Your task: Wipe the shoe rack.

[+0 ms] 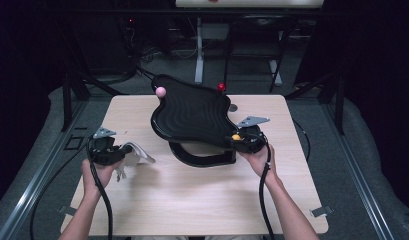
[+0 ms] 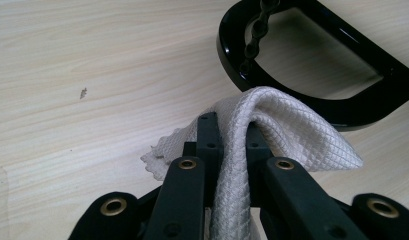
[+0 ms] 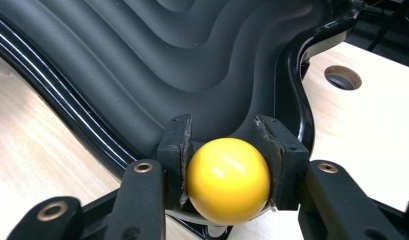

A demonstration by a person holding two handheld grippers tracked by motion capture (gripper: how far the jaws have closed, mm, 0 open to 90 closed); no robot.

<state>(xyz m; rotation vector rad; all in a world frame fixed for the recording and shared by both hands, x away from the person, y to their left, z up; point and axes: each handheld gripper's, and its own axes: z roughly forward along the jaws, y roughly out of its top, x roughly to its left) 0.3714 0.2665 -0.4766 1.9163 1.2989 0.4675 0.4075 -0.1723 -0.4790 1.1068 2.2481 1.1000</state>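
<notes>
In the high view, nearest the camera, the left gripper (image 1: 108, 150) holds a white cloth (image 1: 137, 155) just left of the black wavy tray (image 1: 192, 112), while the right gripper (image 1: 244, 141) clamps the yellow ball (image 1: 236, 137) at the tray's near right corner; a pink ball (image 1: 161, 91) and a red ball (image 1: 221, 87) stand at its far corners. In the left gripper view, the jaws pinch the cloth (image 2: 242, 150) just short of the black D-shaped base (image 2: 302, 65). In the right gripper view, the jaws squeeze the yellow ball (image 3: 228, 180) against the tray's (image 3: 157, 55) ridged surface, with a round table hole (image 3: 342, 76) beyond its rim.

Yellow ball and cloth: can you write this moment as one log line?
left gripper shut on cloth | right gripper shut on yellow ball | ball at black tray corner | table
</notes>
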